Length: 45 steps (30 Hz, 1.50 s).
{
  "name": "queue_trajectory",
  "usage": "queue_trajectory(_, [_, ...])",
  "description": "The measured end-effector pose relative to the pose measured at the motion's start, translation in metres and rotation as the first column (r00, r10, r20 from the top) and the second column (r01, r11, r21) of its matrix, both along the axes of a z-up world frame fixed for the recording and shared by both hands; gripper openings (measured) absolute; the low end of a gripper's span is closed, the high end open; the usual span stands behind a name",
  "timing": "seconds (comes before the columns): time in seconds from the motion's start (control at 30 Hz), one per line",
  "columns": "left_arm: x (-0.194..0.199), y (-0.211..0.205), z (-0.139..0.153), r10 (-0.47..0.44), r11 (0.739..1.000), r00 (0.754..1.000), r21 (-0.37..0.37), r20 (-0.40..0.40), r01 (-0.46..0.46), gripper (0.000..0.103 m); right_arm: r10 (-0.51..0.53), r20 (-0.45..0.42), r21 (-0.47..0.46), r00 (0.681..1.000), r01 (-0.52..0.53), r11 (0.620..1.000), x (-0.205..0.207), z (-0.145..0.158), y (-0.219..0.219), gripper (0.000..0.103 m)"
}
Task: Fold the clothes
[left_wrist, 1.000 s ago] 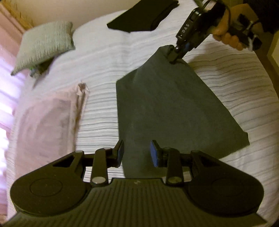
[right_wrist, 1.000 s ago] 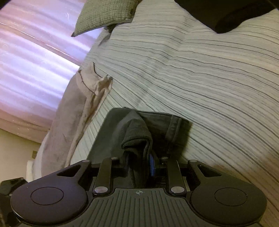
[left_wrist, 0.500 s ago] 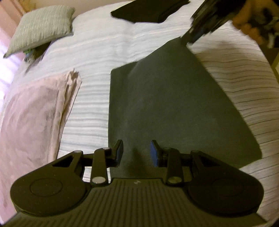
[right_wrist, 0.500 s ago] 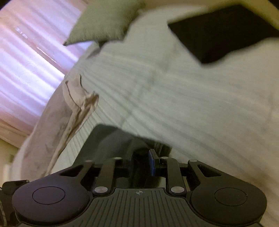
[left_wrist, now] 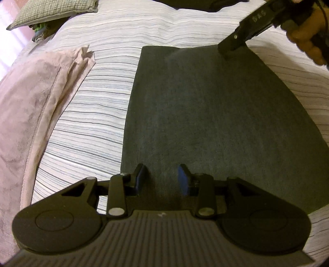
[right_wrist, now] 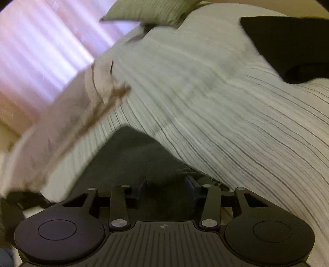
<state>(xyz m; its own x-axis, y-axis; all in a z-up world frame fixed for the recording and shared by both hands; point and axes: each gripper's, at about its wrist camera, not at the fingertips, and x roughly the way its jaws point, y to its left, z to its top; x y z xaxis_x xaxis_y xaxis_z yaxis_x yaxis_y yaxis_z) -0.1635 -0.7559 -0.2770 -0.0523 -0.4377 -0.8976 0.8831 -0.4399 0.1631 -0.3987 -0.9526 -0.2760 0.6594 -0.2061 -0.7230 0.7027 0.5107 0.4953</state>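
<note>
Striped white-and-grey bedspread [left_wrist: 107,106] covering a bed, with pale curtains [right_wrist: 41,61] in the background of the right wrist view.

Item 1: dark grey folded cloth garment [left_wrist: 216,123], lying flat on the bedspread in a roughly rectangular shape.

Item 2: left hand-held gripper [left_wrist: 161,179], over the garment's near edge, fingers spread apart with nothing between them.

Item 3: right hand-held gripper [right_wrist: 166,188], at the garment's far right corner, fingers apart in its own blurred view; whether the pads touch the cloth cannot be told. Seen in the left wrist view, its tip [left_wrist: 231,48] meets that corner.

Item 4: pale pink crumpled fabric [left_wrist: 37,98], left of the garment, apart from it.

Item 5: grey-green checked cushion [left_wrist: 55,10], far left corner of the bed.

Item 6: black folded fabric [right_wrist: 292,45], at the far edge, well apart from the garment.
</note>
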Motion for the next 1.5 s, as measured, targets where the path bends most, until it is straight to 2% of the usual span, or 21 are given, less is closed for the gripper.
queue_trajectory(0.03, [0.000,0.001,0.003,-0.001,1.000,1.000,-0.002,0.006,0.001,0.033,-0.043,0.020,0.002,0.999,0.043,0.999,-0.008,0.009,0.003,0.049])
queue_trajectory(0.07, [0.001,0.004,0.007,0.003,1.000,1.000,-0.006,0.011,-0.003,0.032,-0.089,0.030,0.007,0.996,0.088,0.996,-0.016,0.015,0.008,0.069])
queue_trajectory(0.1, [0.003,0.007,0.011,0.011,1.000,1.000,-0.012,0.014,-0.010,0.032,-0.141,0.040,0.021,0.989,0.140,0.990,-0.026,0.018,0.014,0.078])
queue_trajectory(0.13, [0.006,0.010,0.015,0.024,1.000,1.000,-0.017,0.011,-0.023,0.032,-0.186,0.048,0.039,0.981,0.184,0.982,-0.035,0.018,0.020,0.082])
queue_trajectory(0.23, [0.019,0.018,0.023,0.076,0.997,0.997,-0.013,-0.012,-0.076,0.032,-0.230,0.041,0.147,0.972,0.222,0.964,-0.042,-0.007,0.033,0.082])
queue_trajectory(0.33, [0.035,0.020,0.020,0.133,0.991,0.990,0.026,-0.042,-0.132,0.032,-0.273,0.031,0.250,0.961,0.257,0.933,-0.049,-0.032,0.046,0.082])
queue_trajectory(0.43, [0.043,0.025,0.019,0.152,0.988,0.988,0.028,-0.027,-0.152,0.032,-0.297,0.047,0.297,0.954,0.271,0.916,-0.049,-0.038,0.063,0.082])
queue_trajectory(0.53, [0.043,0.038,0.029,0.108,0.994,0.994,-0.020,0.018,-0.108,0.032,-0.285,0.027,0.272,0.958,0.267,0.924,-0.052,-0.025,0.096,0.082])
queue_trajectory(0.67, [0.031,0.062,0.038,-0.043,0.996,0.993,-0.079,0.110,0.052,0.034,-0.195,0.011,0.261,0.981,0.186,0.947,-0.053,-0.005,0.146,0.082])
queue_trajectory(0.8, [0.024,0.078,0.044,-0.171,0.975,0.974,-0.116,0.146,0.188,0.036,-0.152,0.030,0.365,0.988,0.131,0.922,-0.056,-0.009,0.194,0.082])
queue_trajectory(0.93, [0.020,0.098,0.044,-0.235,0.959,0.961,-0.128,0.143,0.254,0.036,-0.235,0.039,0.444,0.971,0.194,0.875,-0.058,-0.028,0.230,0.082])
queue_trajectory(1.0, [0.023,0.110,0.047,-0.250,0.954,0.957,-0.129,0.146,0.269,0.038,-0.289,0.062,0.463,0.955,0.229,0.856,-0.057,-0.037,0.242,0.082])
queue_trajectory(1.1, [0.027,0.129,0.054,-0.266,0.949,0.951,-0.129,0.155,0.287,0.038,-0.389,0.105,0.493,0.915,0.291,0.820,-0.054,-0.047,0.257,0.082])
queue_trajectory(1.23, [0.033,0.153,0.064,-0.266,0.950,0.949,-0.124,0.166,0.288,0.038,-0.555,0.166,0.527,0.815,0.403,0.748,-0.059,-0.062,0.272,0.082])
queue_trajectory(1.3, [0.033,0.162,0.066,-0.273,0.948,0.946,-0.121,0.173,0.295,0.038,-0.598,0.181,0.513,0.781,0.444,0.735,-0.061,-0.063,0.275,0.082])
queue_trajectory(1.33, [0.033,0.166,0.067,-0.277,0.946,0.945,-0.120,0.177,0.300,0.038,-0.614,0.188,0.505,0.767,0.460,0.730,-0.062,-0.063,0.276,0.065])
queue_trajectory(1.37, [0.033,0.170,0.068,-0.281,0.945,0.943,-0.119,0.180,0.304,0.038,-0.628,0.183,0.502,0.757,0.477,0.721,-0.062,-0.061,0.275,0.054])
queue_trajectory(1.4, [0.032,0.174,0.069,-0.284,0.944,0.941,-0.118,0.184,0.309,0.038,-0.644,0.177,0.509,0.744,0.491,0.707,-0.064,-0.062,0.276,0.052])
queue_trajectory(1.43, [0.032,0.178,0.070,-0.288,0.943,0.939,-0.117,0.188,0.313,0.038,-0.654,0.172,0.514,0.736,0.499,0.697,-0.066,-0.065,0.277,0.042])
queue_trajectory(1.47, [0.032,0.182,0.070,-0.292,0.942,0.938,-0.115,0.189,0.316,0.038,-0.654,0.165,0.510,0.738,0.504,0.697,-0.068,-0.064,0.278,0.028])
queue_trajectory(1.5, [0.030,0.186,0.071,-0.295,0.941,0.936,-0.113,0.190,0.319,0.038,-0.654,0.168,0.512,0.737,0.501,0.697,-0.070,-0.063,0.279,0.026])
